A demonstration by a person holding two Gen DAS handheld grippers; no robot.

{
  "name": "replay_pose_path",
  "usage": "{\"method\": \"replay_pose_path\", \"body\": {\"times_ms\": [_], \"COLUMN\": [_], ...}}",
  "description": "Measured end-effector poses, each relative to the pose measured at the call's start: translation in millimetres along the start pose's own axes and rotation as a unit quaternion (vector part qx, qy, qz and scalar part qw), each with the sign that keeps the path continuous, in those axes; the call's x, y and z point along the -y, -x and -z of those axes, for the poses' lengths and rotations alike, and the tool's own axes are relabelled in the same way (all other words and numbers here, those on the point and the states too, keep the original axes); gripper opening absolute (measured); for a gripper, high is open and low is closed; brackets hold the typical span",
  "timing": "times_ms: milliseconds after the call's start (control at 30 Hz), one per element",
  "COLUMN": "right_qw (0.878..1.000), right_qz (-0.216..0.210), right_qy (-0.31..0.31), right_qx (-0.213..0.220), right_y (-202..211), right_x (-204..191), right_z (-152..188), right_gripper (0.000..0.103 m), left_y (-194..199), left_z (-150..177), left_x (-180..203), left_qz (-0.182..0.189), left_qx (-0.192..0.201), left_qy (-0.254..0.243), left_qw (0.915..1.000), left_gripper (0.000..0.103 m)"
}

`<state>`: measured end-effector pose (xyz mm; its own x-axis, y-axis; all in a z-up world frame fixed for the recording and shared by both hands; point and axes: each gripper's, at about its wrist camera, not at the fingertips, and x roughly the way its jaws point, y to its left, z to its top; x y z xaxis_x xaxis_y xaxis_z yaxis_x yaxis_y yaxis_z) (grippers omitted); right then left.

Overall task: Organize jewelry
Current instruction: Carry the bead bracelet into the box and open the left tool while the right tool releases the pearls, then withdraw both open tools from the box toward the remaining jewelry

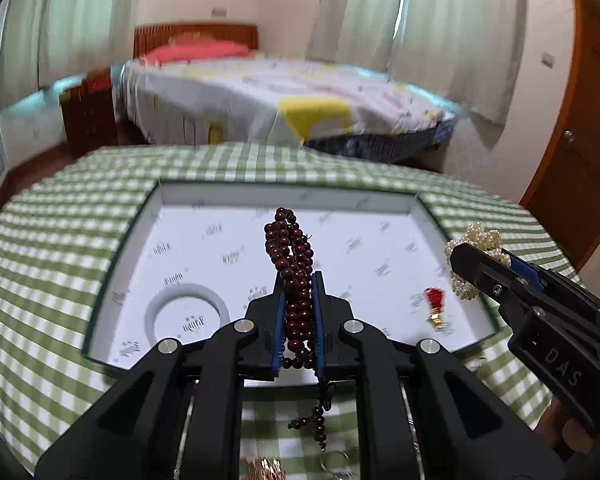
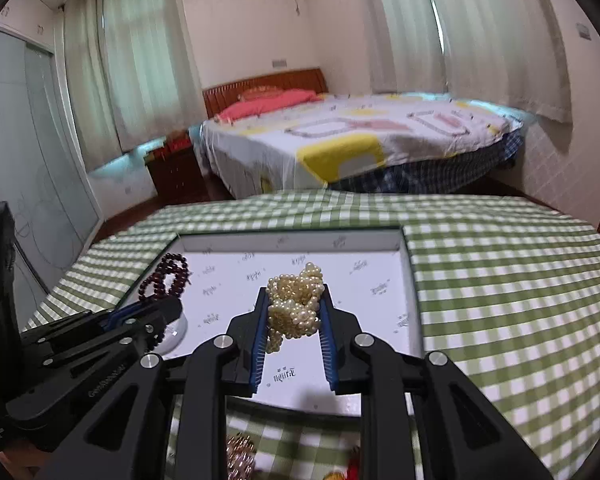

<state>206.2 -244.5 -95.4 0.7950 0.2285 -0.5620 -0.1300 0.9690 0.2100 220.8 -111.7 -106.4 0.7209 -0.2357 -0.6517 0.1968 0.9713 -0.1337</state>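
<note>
My left gripper is shut on a dark red bead bracelet and holds it above the white jewelry tray; a beaded tassel hangs below. My right gripper is shut on a bundle of pearl strands over the same tray. In the left wrist view the right gripper sits at the tray's right edge with the pearls. In the right wrist view the left gripper holds the red beads at the tray's left side. A red gem earring lies in the tray.
The tray has a round recess at front left. It rests on a green checked tablecloth. Gold jewelry and a red piece lie on the cloth near the front edge. A bed stands beyond the table.
</note>
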Motion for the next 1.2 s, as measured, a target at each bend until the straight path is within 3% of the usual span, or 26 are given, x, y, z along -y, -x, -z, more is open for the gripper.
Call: {"method": "replay_pose_path", "body": {"times_ms": [100, 300, 533, 633, 733, 833, 967, 1200], "right_qw": [1.0, 0.997, 0.994, 0.993, 0.993, 0.993, 0.994, 0.997], "right_qz": [0.0, 0.001, 0.003, 0.003, 0.004, 0.006, 0.008, 0.014], "right_qy": [0.002, 0.004, 0.001, -0.002, -0.002, -0.005, 0.0, 0.005], "right_qx": [-0.031, -0.08, -0.113, -0.119, -0.119, -0.116, -0.107, -0.077], "right_y": [-23.2, -50.2, -60.3, -61.8, -59.8, -60.8, -56.5, -36.7], "right_x": [0.8, 0.9, 4.9, 5.5, 6.2, 9.6, 8.6, 8.4], "right_z": [6.0, 16.8, 20.6, 22.6, 22.8, 21.0, 19.3, 10.7], "right_gripper": [0.024, 0.024, 0.024, 0.027, 0.043, 0.048, 0.048, 0.049], "left_y": [-25.3, -47.2, -57.2, -56.8, -56.1, -54.7, -50.4, -29.0], "left_z": [5.5, 12.5, 13.7, 13.7, 13.3, 13.3, 12.7, 5.8], "left_x": [-4.8, -9.2, -8.8, -8.5, -8.3, -10.9, -13.0, -13.4], "left_qz": [-0.007, -0.005, -0.002, 0.002, 0.003, 0.003, 0.006, 0.006], "left_qx": [-0.036, -0.072, -0.084, -0.083, -0.083, -0.08, -0.075, -0.045], "left_qy": [0.001, -0.007, -0.011, -0.011, -0.013, -0.005, -0.001, -0.002], "left_qw": [0.9993, 0.9974, 0.9964, 0.9965, 0.9965, 0.9968, 0.9972, 0.999], "left_gripper": [0.012, 0.012, 0.014, 0.021, 0.035, 0.04, 0.044, 0.062]}}
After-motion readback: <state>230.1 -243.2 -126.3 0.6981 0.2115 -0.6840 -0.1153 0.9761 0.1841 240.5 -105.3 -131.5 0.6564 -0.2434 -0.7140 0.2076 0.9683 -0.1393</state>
